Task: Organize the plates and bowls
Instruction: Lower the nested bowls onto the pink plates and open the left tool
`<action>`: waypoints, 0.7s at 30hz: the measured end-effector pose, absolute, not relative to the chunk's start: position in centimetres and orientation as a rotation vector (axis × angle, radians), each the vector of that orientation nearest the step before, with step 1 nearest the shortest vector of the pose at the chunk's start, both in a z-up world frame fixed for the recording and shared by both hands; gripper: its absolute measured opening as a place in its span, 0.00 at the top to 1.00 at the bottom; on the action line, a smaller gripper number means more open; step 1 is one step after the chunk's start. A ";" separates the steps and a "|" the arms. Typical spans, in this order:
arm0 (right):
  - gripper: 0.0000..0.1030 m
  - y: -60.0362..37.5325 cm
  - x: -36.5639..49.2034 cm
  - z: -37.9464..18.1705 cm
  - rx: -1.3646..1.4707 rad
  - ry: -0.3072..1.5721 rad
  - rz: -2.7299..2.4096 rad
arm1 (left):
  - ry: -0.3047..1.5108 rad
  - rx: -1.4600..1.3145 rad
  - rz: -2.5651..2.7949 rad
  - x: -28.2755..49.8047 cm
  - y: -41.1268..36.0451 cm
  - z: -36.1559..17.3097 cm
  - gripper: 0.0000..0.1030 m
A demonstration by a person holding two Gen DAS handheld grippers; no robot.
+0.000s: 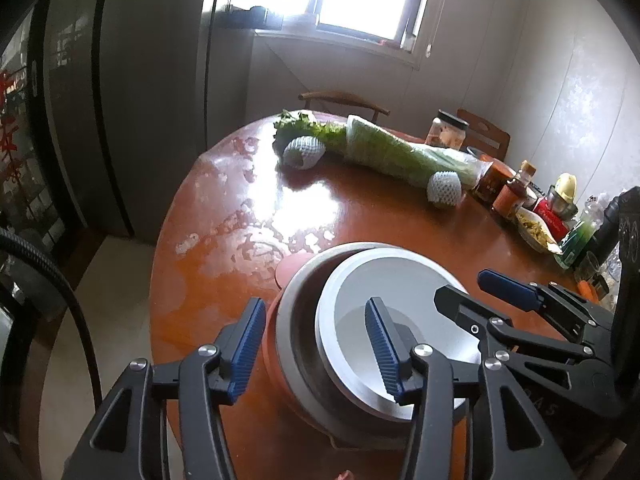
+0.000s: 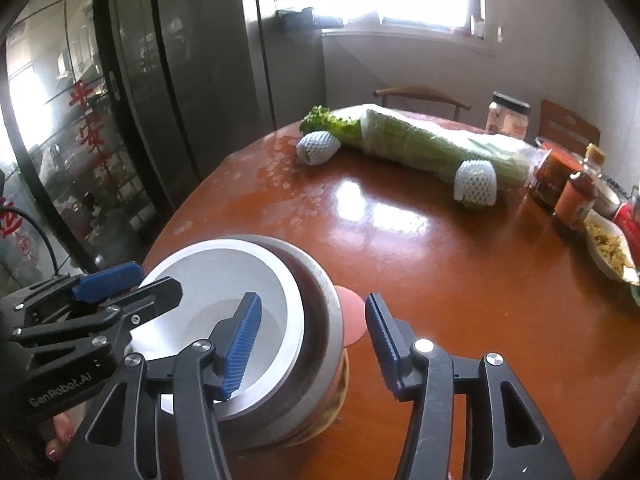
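While both grippers straddle the stacked bowls (image 1: 360,340), left gripper (image 1: 316,348) and right gripper (image 2: 312,344) stand part open, gripping nothing.

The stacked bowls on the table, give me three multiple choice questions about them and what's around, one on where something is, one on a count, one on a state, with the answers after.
1. Where does the white bowl sit?
A. Nested in the metal bowl
B. Beside the jar
C. On the floor

2. How many foam-netted fruits lie against the wrapped greens?
A. One
B. Two
C. Four

3. How do the left gripper and right gripper stand?
A. Both clamped on the white bowl's rim
B. Both open, straddling opposite sides of the stack
C. Both shut above the greens

Answers: 1 A, the white bowl's rim lies inside the metal rim. 2 B, one fruit at the leafy end, another near the bottles. 3 B, in each wrist view a gap shows between pads and bowls.
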State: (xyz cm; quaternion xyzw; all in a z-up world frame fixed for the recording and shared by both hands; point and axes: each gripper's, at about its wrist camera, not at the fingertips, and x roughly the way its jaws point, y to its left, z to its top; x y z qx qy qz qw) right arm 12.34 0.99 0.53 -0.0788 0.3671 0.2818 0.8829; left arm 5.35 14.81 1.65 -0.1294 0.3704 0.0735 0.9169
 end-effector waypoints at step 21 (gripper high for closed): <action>0.31 -2.8 6.5 3.7 -0.157 0.651 0.537 | 0.714 -0.173 0.170 0.9 10.7 3.6 0.43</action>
